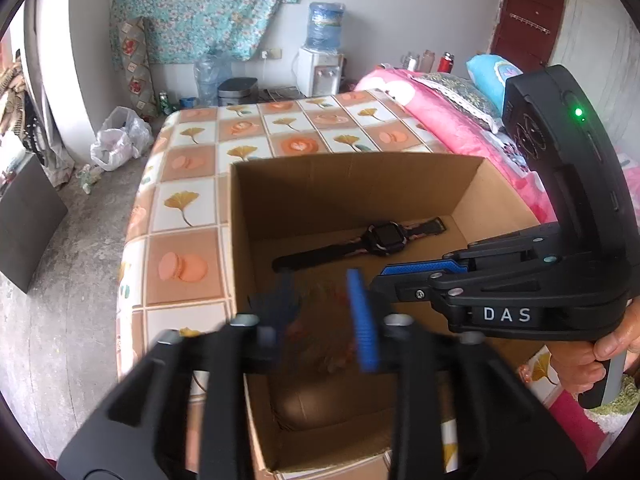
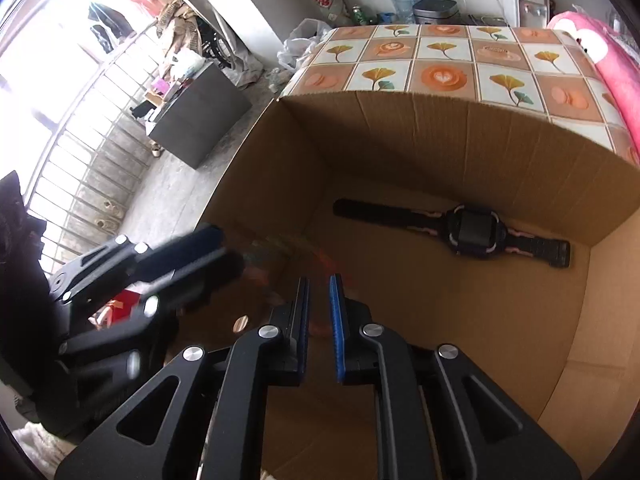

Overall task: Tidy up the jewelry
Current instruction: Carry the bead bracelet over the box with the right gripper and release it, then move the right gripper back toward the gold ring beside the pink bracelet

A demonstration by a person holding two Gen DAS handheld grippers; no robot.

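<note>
An open cardboard box (image 1: 320,184) (image 2: 400,128) stands on a tiled-pattern table. A black wristwatch (image 1: 384,236) (image 2: 472,230) lies flat on the box floor near the far wall. A blurred, reddish, string-like piece of jewelry (image 1: 332,320) (image 2: 292,256) hangs between both grippers inside the box. My left gripper (image 1: 324,304) is motion-blurred, its jaws a hand's width apart around the blur. My right gripper (image 2: 319,308) has its jaws a narrow gap apart; it also shows in the left wrist view (image 1: 420,272).
The table cover (image 1: 192,208) has orange and white tiles with leaf prints. A pink bed (image 1: 440,112) lies to the right. A water dispenser (image 1: 322,64), bottles and bags stand at the far wall. A dark cabinet (image 2: 200,120) and a railing are at left.
</note>
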